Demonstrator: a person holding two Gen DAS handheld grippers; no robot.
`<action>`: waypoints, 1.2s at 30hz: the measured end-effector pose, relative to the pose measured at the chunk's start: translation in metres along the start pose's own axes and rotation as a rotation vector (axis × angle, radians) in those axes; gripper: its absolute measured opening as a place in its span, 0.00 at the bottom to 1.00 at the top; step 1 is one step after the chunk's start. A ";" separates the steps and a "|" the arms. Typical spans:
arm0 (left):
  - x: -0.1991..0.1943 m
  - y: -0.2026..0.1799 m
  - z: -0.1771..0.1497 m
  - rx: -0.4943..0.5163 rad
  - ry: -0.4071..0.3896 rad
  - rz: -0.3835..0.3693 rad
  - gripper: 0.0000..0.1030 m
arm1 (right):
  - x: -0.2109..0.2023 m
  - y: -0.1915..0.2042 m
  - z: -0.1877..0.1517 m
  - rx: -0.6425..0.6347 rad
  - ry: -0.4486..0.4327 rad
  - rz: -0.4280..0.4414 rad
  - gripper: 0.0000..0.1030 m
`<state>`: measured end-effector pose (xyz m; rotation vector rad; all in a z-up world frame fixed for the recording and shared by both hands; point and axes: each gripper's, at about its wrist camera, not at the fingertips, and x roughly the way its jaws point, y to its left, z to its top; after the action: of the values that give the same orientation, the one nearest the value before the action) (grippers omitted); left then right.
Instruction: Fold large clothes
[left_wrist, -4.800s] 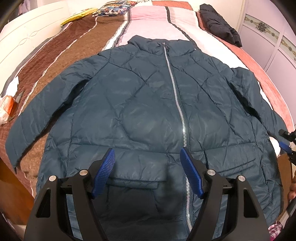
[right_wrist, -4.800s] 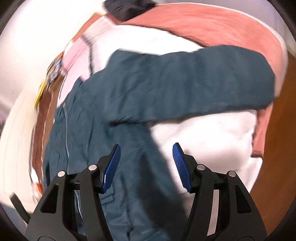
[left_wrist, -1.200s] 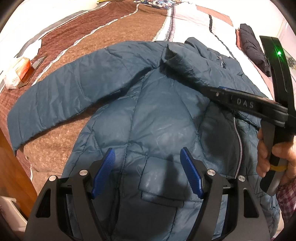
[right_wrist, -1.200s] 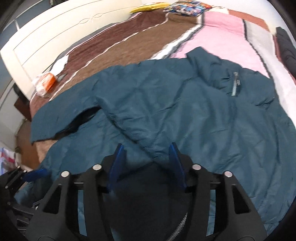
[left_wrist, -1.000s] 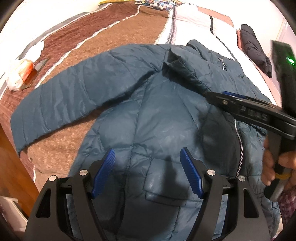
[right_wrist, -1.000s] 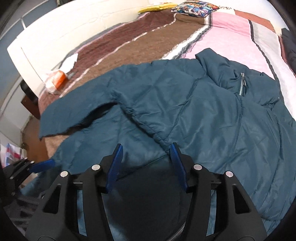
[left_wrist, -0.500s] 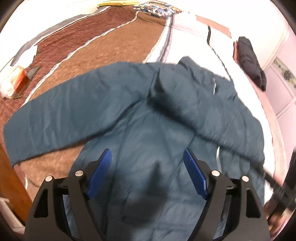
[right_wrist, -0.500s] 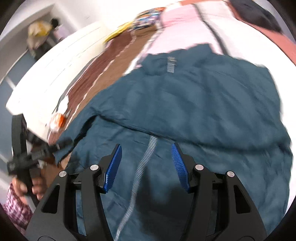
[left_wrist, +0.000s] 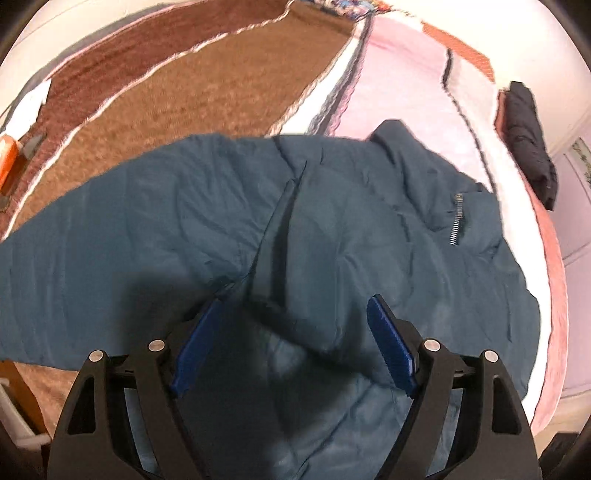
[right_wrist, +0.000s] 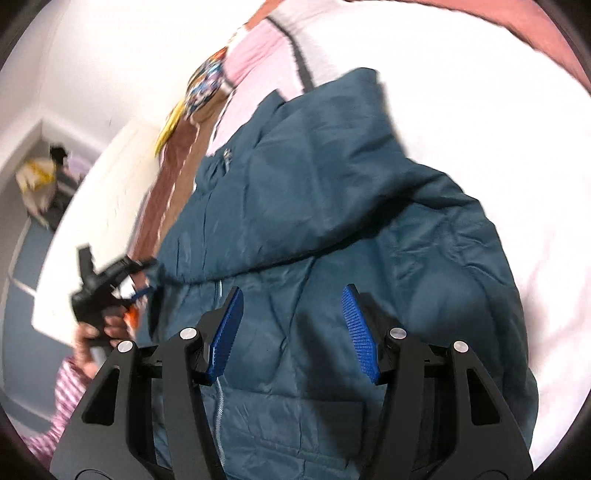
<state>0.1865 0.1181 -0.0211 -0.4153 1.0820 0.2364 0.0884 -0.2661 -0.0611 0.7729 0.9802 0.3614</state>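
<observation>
A dark teal puffer jacket (left_wrist: 369, 240) lies front up on the bed, its zip (left_wrist: 456, 218) showing near the collar. One sleeve (left_wrist: 110, 240) stretches out flat to the left. The other sleeve (right_wrist: 295, 192) lies folded across the chest. My left gripper (left_wrist: 295, 347) hovers open over the jacket near the outstretched sleeve's armpit, with nothing between its blue pads. My right gripper (right_wrist: 291, 332) stands open above the lower front, also holding nothing. In the right wrist view the left gripper (right_wrist: 138, 277) shows blurred at the jacket's far side, held by a hand (right_wrist: 107, 328).
The striped bedspread (left_wrist: 207, 85) runs brown, pink and white. A dark folded garment (left_wrist: 532, 140) lies at the far right, and an orange packet (left_wrist: 5, 162) at the left edge. A patterned pillow (right_wrist: 207, 85) and white headboard (right_wrist: 110, 206) lie beyond. The wooden bed edge (left_wrist: 18, 391) is lower left.
The right gripper has left the left wrist view, rolled and drawn back to the jacket's other side. The left gripper has shifted toward the outstretched sleeve. The folded sleeve stays across the chest.
</observation>
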 end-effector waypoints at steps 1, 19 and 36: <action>0.004 -0.002 0.000 -0.002 0.001 0.003 0.64 | 0.001 -0.007 0.004 0.037 0.002 0.017 0.54; 0.018 0.007 -0.020 -0.012 -0.020 -0.145 0.13 | 0.014 -0.025 0.047 0.044 -0.124 -0.075 0.18; -0.020 0.037 -0.035 -0.067 -0.058 -0.119 0.67 | 0.001 0.030 0.005 -0.162 -0.103 -0.223 0.45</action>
<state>0.1347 0.1365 -0.0253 -0.5282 0.9906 0.1791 0.0947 -0.2470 -0.0378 0.5244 0.9173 0.2025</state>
